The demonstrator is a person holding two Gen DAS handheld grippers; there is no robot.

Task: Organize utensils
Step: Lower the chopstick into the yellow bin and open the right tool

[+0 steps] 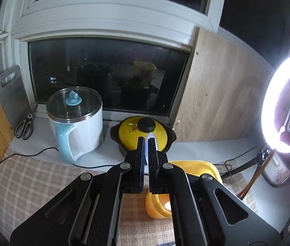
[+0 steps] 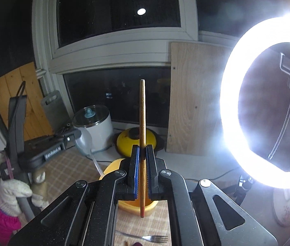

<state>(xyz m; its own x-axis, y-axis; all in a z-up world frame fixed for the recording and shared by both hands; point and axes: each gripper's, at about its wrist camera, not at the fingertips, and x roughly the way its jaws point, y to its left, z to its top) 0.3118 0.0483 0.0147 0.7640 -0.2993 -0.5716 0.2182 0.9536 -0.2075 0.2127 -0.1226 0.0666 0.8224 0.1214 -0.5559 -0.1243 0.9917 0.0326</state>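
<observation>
My left gripper (image 1: 146,141) is shut on a translucent plastic spoon (image 1: 150,138), seen edge-on between the pads. The right wrist view shows that spoon (image 2: 84,141) from the side, bowl up and handle slanting down toward a yellow-orange plastic holder (image 2: 112,168). My right gripper (image 2: 142,149) is shut on a wooden chopstick (image 2: 142,106) that stands upright, with its red lower tip over the holder. The holder (image 1: 194,165) lies just beyond and below the left fingers. A metal fork (image 2: 145,238) lies on the checked cloth under the right gripper.
A white electric pot (image 1: 77,123) with a blue handle and a yellow-lidded pot (image 1: 142,132) stand by the window. Scissors (image 1: 24,127) and a grey cutting board (image 1: 11,94) are at the far left. A bright ring light (image 2: 268,102) stands at the right. A gloved hand (image 2: 11,190) holds the left gripper.
</observation>
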